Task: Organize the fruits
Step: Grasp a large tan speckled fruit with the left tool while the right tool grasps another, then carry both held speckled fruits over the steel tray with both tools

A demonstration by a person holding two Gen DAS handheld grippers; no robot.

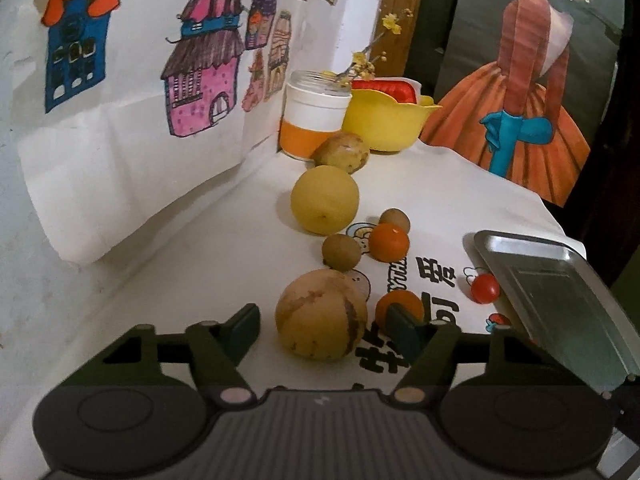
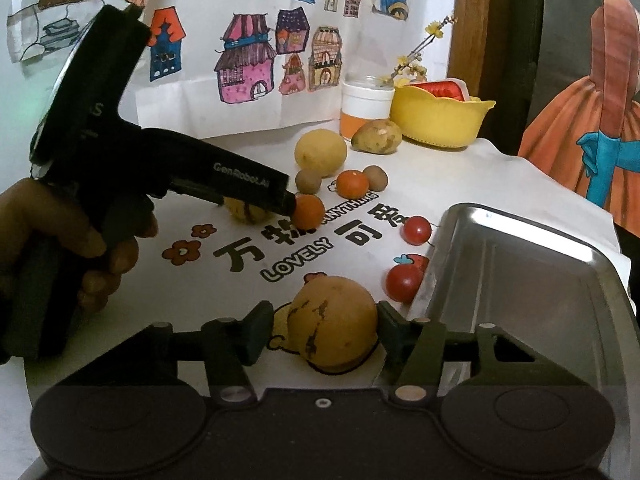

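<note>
My left gripper (image 1: pixel 322 330) is open around a tan fruit with brown streaks (image 1: pixel 320 314), with a gap on each side. A small orange (image 1: pixel 400 304) shows just behind its right finger. My right gripper (image 2: pixel 326 328) is open around a second tan, brown-marked fruit (image 2: pixel 332 324). The right finger is at the fruit's skin and the left finger stands clear. Beside it lies an empty metal tray (image 2: pixel 520 280), also seen in the left wrist view (image 1: pixel 560 300). Two cherry tomatoes (image 2: pixel 417 230) (image 2: pixel 404 282) lie by the tray's left rim.
Farther back lie a large yellow fruit (image 1: pixel 324 199), another small orange (image 1: pixel 389 242), two small brown fruits (image 1: pixel 340 252) (image 1: pixel 395 218) and a potato-like fruit (image 1: pixel 341 152). A jar (image 1: pixel 314 116) and yellow bowl (image 1: pixel 384 120) stand by the wall. A hand (image 2: pixel 60 220) holds the left gripper.
</note>
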